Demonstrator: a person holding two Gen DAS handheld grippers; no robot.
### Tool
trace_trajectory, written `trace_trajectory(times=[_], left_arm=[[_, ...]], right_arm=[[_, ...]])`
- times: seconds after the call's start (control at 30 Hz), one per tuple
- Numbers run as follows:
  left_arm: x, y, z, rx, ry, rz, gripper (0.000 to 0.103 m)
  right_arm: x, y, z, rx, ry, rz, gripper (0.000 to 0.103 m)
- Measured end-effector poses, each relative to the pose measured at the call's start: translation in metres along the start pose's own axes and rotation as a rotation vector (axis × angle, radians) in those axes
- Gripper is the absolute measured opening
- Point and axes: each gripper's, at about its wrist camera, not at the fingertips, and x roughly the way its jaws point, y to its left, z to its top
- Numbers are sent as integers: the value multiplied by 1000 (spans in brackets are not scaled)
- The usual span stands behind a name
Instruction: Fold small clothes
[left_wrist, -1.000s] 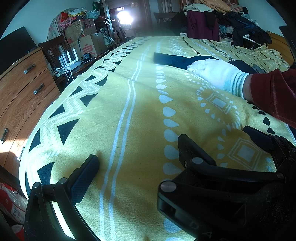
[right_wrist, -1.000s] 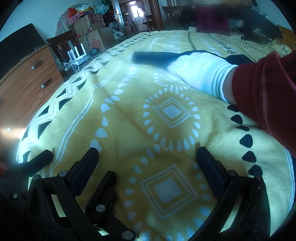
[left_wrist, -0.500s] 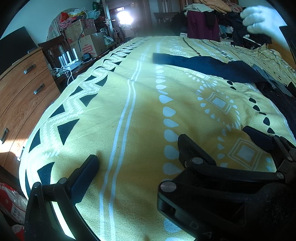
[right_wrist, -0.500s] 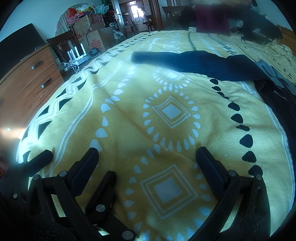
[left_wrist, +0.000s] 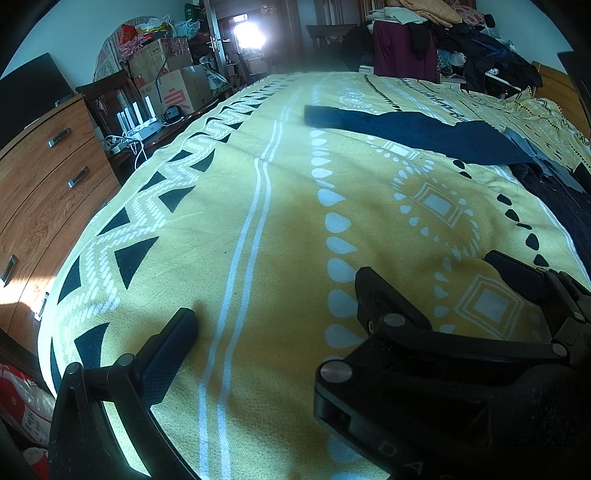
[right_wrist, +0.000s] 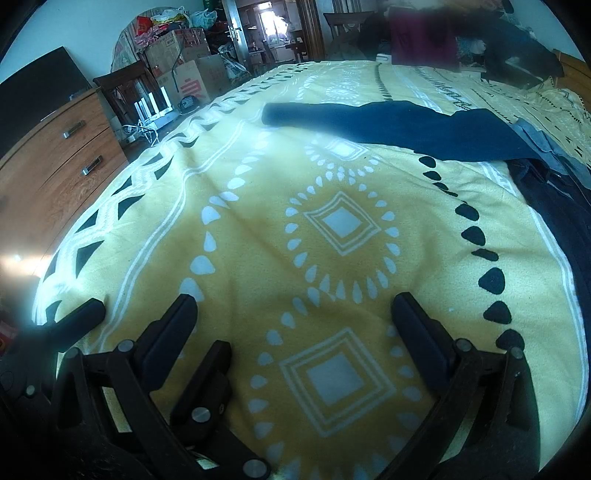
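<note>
Resting low on the yellow patterned bedspread (right_wrist: 258, 206), both of your grippers sat released with nothing between their fingers. The left gripper (left_wrist: 277, 299) showed wide-spread jaws; the right gripper (right_wrist: 295, 306) was likewise spread, lying just to the right of the left one, so close that each camera caught the other's fingers.

The navy garment (right_wrist: 399, 129) lay ahead and to the right of both sets of jaws, well apart from them, stretched flat with its long axis running crosswise, left to right, across the bed. Its narrow left end (left_wrist: 321, 116) pointed toward the dresser side; its wider part ran rightward into a darker heap of clothing (right_wrist: 561, 206) at the right edge.

By my reading the right gripper was the nearer one, and open bedspread lay between it and the cloth, with nothing in the way. The wooden dresser (left_wrist: 40, 177) and cardboard boxes (left_wrist: 177, 88) stood off the bed to the left, and a clothes pile (left_wrist: 443, 33) sat beyond the far end, clear of any reach.
</note>
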Motion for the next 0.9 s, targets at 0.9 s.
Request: trace_trajectory(times=[0.9], left_arm=[[7,0,3,-3,-1,-18,103]], right_arm=[[1,1,1,-4,3,-9,103]])
